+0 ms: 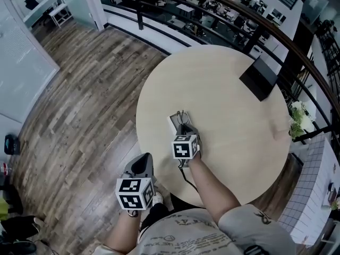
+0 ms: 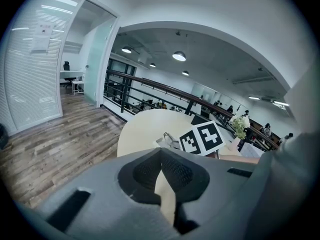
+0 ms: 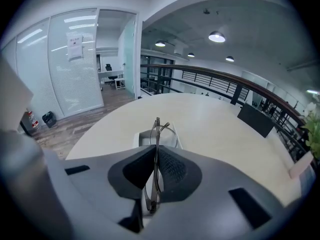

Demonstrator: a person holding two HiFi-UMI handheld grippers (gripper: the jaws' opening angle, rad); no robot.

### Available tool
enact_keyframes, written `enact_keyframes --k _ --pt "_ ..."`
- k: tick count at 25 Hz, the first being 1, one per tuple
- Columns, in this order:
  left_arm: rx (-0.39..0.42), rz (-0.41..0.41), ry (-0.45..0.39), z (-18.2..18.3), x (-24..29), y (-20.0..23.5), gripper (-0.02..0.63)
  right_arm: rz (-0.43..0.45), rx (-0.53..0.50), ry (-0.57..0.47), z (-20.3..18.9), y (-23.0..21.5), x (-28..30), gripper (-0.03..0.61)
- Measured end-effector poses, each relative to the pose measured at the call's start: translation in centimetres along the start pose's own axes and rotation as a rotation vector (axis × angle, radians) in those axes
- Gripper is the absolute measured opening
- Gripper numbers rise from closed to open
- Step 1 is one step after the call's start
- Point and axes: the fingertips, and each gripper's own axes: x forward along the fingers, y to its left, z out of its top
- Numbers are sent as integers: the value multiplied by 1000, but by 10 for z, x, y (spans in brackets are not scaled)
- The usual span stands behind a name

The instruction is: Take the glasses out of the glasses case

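My right gripper [image 1: 187, 130] is over the near middle of the round table [image 1: 223, 100], shut on a pair of thin wire-framed glasses [image 3: 156, 134]. The glasses stand edge-on between its pads and stick out forward, above a small white open glasses case [image 3: 141, 137]. In the head view the glasses [image 1: 182, 116] and the case [image 1: 173, 122] lie just beyond the right gripper's marker cube. My left gripper [image 1: 142, 162] hangs off the table's near left edge over the wooden floor. Its jaws are shut with nothing between them [image 2: 160, 156].
A black flat box [image 1: 258, 77] lies at the table's far right edge. A plant with white flowers [image 1: 299, 117] stands beyond the right rim. A dark railing [image 1: 212, 20] runs behind the table. Wooden floor [image 1: 79, 105] spreads to the left.
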Motion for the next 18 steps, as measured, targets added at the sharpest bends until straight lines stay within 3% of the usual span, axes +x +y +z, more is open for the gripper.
enact_keyframes --k 11,18 --pt "46 -40 -57 20 -27 -17 12 45 45 -188 46 9 -69 28" --pt "89 -88 -128 44 -47 -39 12 64 95 -343 69 15 -145 28"
